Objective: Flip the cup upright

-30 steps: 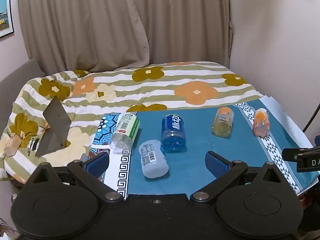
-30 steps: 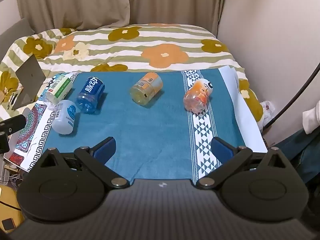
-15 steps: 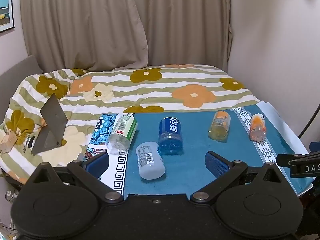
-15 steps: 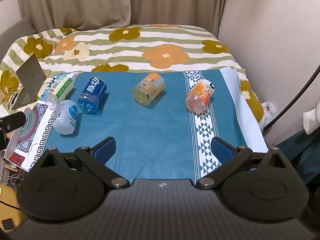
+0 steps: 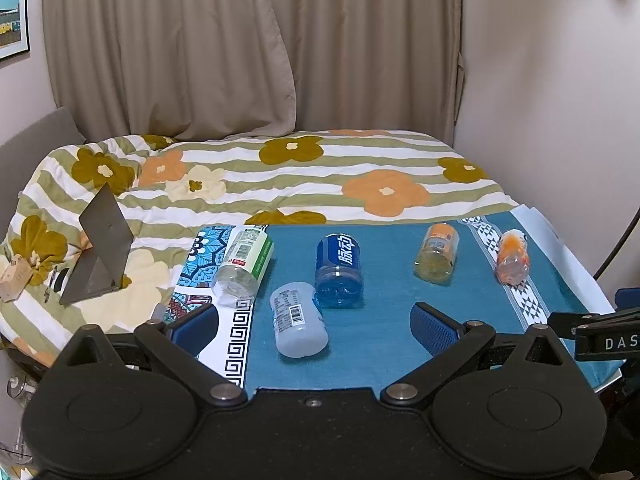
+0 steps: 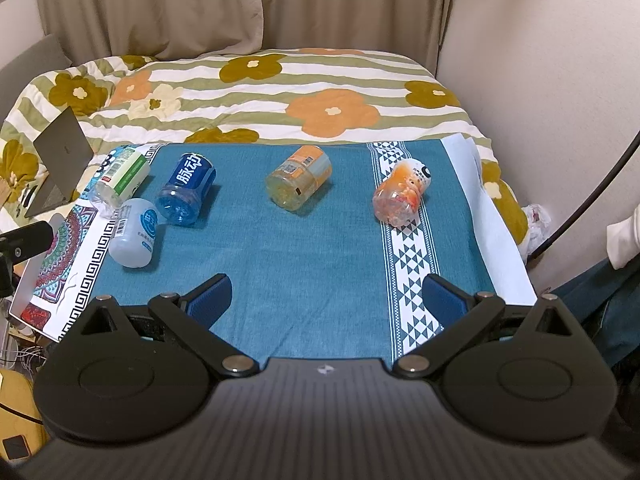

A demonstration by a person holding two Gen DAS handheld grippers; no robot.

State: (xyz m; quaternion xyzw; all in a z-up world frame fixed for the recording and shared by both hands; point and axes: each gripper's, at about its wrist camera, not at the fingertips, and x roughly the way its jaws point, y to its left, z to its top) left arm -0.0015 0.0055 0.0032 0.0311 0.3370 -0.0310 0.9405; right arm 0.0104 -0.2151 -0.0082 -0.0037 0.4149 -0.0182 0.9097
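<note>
Several bottle-cut cups lie on their sides on a teal cloth. A white cup lies nearest on the left. Behind it lie a green-labelled clear cup and a blue cup. A yellow-orange cup lies mid-cloth. An orange cup lies on the patterned white strip. My left gripper is open and empty, just short of the white cup. My right gripper is open and empty above the cloth's near edge.
A flower-patterned quilt covers the bed behind the cloth. A grey folded stand sits on the quilt at the left. A patterned mat lies under the cloth's left edge. Walls and curtains close off the back and right.
The left gripper has drawn back and tilted up a little, so the cups sit lower and smaller in its view. The right gripper's view has barely shifted. No cup has moved.
</note>
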